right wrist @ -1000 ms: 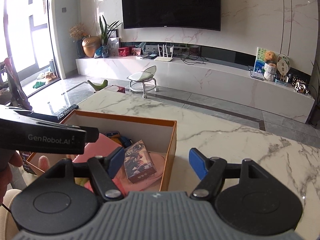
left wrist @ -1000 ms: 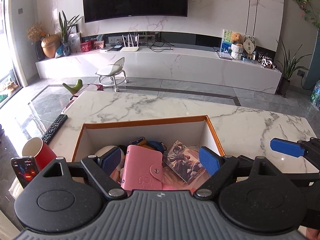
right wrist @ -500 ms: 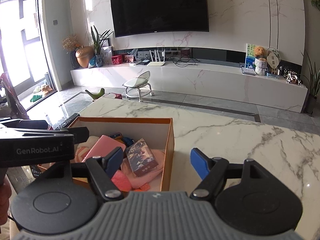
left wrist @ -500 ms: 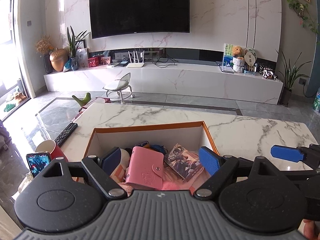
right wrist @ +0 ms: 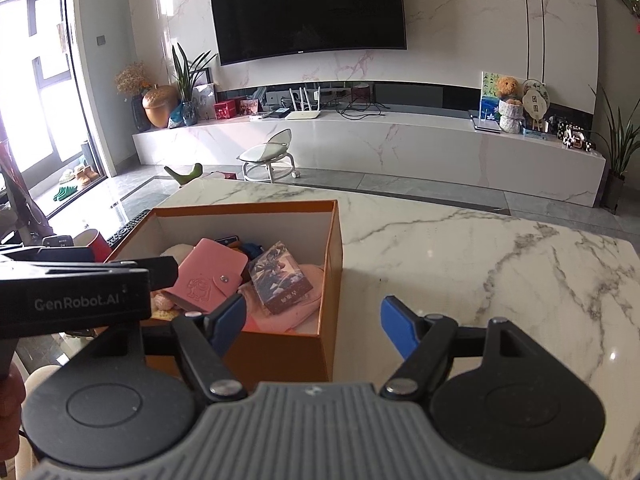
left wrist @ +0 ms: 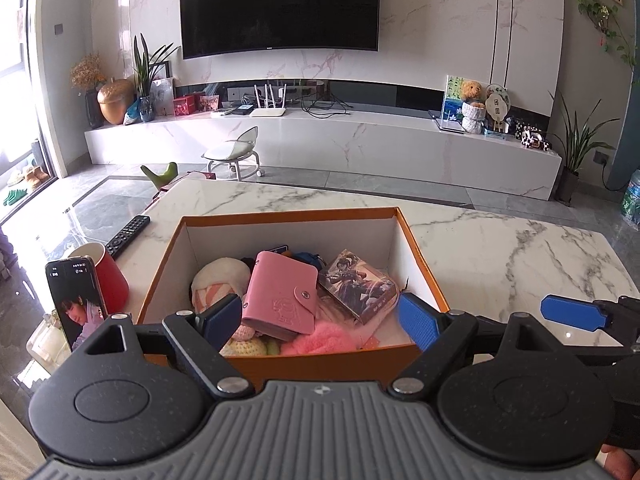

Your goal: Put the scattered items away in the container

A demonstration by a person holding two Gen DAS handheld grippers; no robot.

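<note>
An orange box with white inner walls stands on the marble table. Inside lie a pink wallet, a picture card box, a round plush toy, pink fluffy items and blue things at the back. My left gripper is open and empty, above the box's near wall. My right gripper is open and empty, over the box's near right corner. The box and wallet also show in the right wrist view.
Left of the box stand a red cup and a phone with a lit screen; a black remote lies behind them. A small stool and a green object are on the floor beyond the table.
Both grippers have pulled back and risen, so the whole box and its contents come into view. Both stay open. Nothing in the box has moved.
</note>
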